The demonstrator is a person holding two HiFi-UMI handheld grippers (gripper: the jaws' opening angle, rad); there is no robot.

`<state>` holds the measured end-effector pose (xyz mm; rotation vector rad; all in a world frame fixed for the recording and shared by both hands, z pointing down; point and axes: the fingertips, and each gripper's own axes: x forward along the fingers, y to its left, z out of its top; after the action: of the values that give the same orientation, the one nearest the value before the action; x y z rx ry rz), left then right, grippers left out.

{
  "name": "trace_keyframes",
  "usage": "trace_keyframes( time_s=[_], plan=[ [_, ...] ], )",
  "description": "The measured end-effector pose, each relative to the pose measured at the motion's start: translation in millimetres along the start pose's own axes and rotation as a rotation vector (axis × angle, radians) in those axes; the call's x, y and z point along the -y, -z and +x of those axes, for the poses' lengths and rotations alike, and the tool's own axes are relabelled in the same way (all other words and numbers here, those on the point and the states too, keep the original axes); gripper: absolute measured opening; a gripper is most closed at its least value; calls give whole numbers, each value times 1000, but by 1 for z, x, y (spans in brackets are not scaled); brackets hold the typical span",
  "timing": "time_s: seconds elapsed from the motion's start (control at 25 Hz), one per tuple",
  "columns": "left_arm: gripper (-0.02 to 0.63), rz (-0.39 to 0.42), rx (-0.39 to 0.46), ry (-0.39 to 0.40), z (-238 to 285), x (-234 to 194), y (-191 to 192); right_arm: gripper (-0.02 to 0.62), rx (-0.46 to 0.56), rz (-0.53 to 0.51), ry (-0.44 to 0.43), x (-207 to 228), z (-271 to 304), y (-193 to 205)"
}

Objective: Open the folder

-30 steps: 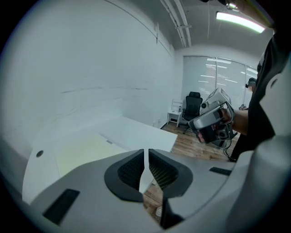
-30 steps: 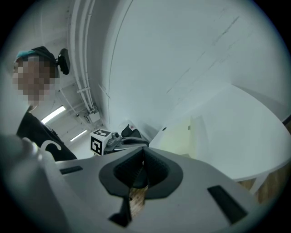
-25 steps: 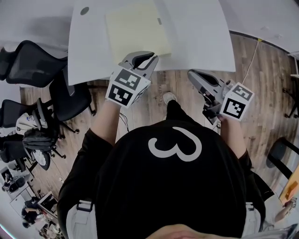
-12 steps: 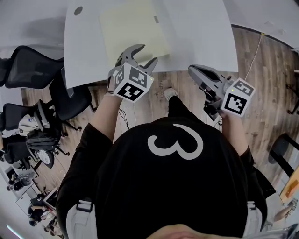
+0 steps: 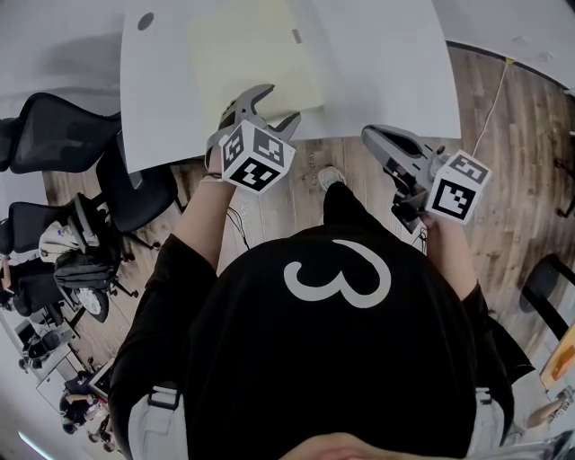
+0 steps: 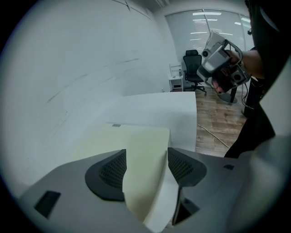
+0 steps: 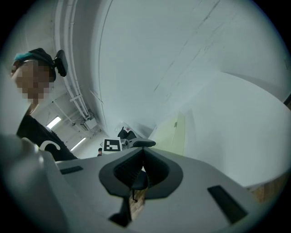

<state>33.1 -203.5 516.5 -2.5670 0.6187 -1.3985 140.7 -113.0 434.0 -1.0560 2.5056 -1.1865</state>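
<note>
A pale yellow folder (image 5: 252, 54) lies closed and flat on the white table (image 5: 386, 63), with its near edge close to the table's front edge. My left gripper (image 5: 274, 103) hovers over the folder's near right corner, tilted down. Its jaws have just been opening and stand wide. In the left gripper view the folder's corner (image 6: 138, 154) shows between the two dark pads (image 6: 110, 172), and neither pad presses on it. My right gripper (image 5: 370, 135) is shut and empty, held level in front of the table's edge, right of the folder. From the right gripper view the folder (image 7: 175, 132) appears far off.
Black office chairs (image 5: 63, 126) stand left of the table on the wooden floor (image 5: 512, 135). A thin cable (image 5: 485, 108) runs across the floor at the right. A round grey cap (image 5: 145, 20) sits in the tabletop's far left corner.
The left gripper went from shut to wide open, moved toward the folder's near right corner and tipped downward. The right gripper hardly shifted and stayed shut.
</note>
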Motion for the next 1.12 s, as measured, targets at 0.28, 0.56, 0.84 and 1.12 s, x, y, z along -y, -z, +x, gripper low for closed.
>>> trace_keyframes(
  time_s=[0.28, 0.56, 0.84, 1.12],
  plan=[
    [249, 7, -13, 20, 4, 2, 5, 25, -4, 17, 5, 8, 2, 5],
    [187, 39, -13, 31, 3, 11, 3, 25, -9, 18, 3, 9, 1, 6],
    [156, 48, -25, 26, 1, 12, 4, 25, -3, 20, -10, 6, 6, 4],
    [135, 67, -42, 21, -1, 13, 3, 25, -4, 22, -11, 7, 12, 4]
  ],
)
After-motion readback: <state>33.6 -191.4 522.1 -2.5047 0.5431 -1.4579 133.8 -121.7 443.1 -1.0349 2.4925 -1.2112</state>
